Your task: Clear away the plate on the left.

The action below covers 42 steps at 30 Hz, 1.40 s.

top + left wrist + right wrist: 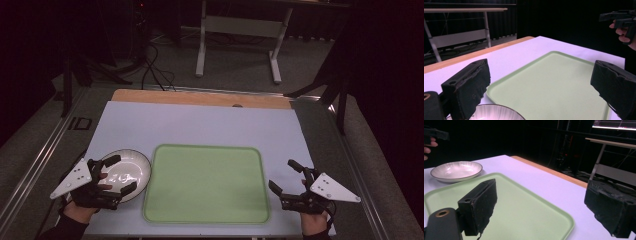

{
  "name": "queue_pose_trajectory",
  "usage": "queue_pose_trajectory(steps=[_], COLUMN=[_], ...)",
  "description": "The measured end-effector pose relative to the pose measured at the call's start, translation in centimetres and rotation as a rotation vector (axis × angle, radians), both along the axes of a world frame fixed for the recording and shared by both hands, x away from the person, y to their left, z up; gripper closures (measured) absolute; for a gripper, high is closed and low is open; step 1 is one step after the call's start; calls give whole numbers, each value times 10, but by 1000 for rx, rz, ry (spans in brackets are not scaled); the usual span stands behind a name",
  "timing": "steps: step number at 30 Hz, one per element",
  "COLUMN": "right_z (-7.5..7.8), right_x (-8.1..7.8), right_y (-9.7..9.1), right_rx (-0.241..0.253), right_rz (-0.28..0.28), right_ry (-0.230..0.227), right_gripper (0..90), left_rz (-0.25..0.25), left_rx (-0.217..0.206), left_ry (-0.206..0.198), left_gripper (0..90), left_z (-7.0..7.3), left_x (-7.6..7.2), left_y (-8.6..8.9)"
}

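Bowl (128, 174) on the worktop (200, 125), just left of the green tray (207, 184). Left tool (119, 174), jaws wide apart and empty, straddles the bowl's near rim, apparently just above it. Right tool (285, 176), also open and empty, hovers right of the tray.

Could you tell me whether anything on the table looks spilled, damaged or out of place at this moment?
Nothing stands out. The white bowl sits upright and looks empty beside the green tray, which lies flat and bare on the table. Both the left hand-held gripper and right hand-held gripper are open, holding nothing.
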State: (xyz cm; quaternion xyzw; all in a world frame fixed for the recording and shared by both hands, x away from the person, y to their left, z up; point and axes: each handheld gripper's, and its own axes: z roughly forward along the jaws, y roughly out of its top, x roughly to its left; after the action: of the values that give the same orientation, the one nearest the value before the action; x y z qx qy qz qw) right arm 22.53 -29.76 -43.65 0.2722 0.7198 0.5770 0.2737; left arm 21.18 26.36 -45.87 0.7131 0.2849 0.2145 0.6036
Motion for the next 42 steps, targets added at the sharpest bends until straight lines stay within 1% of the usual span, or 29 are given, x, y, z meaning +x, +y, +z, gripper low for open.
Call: queue_pose_trajectory(steps=[1, 5, 6, 7, 10, 12, 13, 14, 16, 18, 19, 20, 22, 24, 26, 29, 30, 31, 32, 34, 35, 36, 39, 40, 42], right_z=[0, 1, 1, 1, 2, 3, 3, 3, 4, 5, 6, 5, 4, 4, 4, 3, 3, 3, 3, 4, 4, 4, 5, 5, 5], right_x=[0, -2, -2, -2, -4, -4, -5, -5, -6, -6, -5, -3, -1, 1, 4, 7, 7, 8, 8, 7, 7, 6, 6, 6, 5], right_y=[0, 1, 1, 1, 2, 2, 2, 2, 2, 1, 2, 2, 3, 4, 5, 7, 8, 8, 8, 8, 8, 8, 9, 9, 9], right_rx=[-1, -8, -8, -11, -13, -12, -11, -9, -5, 4, 5, 5, 6, 10, 11, 4, 1, 2, 3, 3, 5, 5, 4, 4, 5], right_rz=[-3, 5, 5, 6, 11, 8, 7, 6, 8, 22, 26, 33, 41, 45, 52, 56, 55, 56, 59, 58, 59, 57, 58, 58, 60], right_ry=[-6, -21, -21, -22, -24, -28, -31, -31, -40, -50, -54, -50, -47, -41, -43, -36, -39, -39, -40, -40, -42, -43, -48, -48, -47], right_gripper=[109, 109, 109, 109, 109, 109, 109, 109, 109, 109, 109, 109, 109, 109, 109, 109, 110, 109, 110, 109, 109, 109, 109, 109, 109], left_rz=[1, -21, -21, -35, -52, -50, -54, -57, -84, -112, -112, -140, -170, -180, -184, -180, -197, -216, -215, -193, -193, -174, -164, -164, -142], left_rx=[9, 15, 15, 18, 33, 32, 34, 35, 30, 39, 39, 54, 52, 37, 37, 67, 71, 63, 65, 71, 71, 73, 74, 74, 83], left_ry=[-2, -6, -6, -3, -1, -6, -1, -6, -8, -2, -2, 11, 36, 39, 40, 29, 20, 21, 30, 27, 27, 39, 43, 43, 45], left_gripper=[27, 27, 27, 27, 27, 27, 27, 26, 23, 17, 17, 17, 17, 17, 17, 17, 17, 12, 9, 9, 6, 1, 1, 1, 2], left_z=[0, -1, -1, -1, -1, 1, 3, 6, 11, 17, 17, 24, 30, 35, 39, 45, 47, 48, 51, 54, 54, 57, 63, 63, 70], left_x=[0, 0, 0, -1, -1, -1, -2, -2, -3, -3, -3, -2, 0, 1, 2, 3, 4, 5, 7, 9, 9, 13, 17, 17, 20], left_y=[0, -3, -3, -4, -6, -7, -8, -9, -13, -17, -17, -19, -19, -17, -15, -15, -14, -13, -12, -11, -11, -8, -2, -2, 5])
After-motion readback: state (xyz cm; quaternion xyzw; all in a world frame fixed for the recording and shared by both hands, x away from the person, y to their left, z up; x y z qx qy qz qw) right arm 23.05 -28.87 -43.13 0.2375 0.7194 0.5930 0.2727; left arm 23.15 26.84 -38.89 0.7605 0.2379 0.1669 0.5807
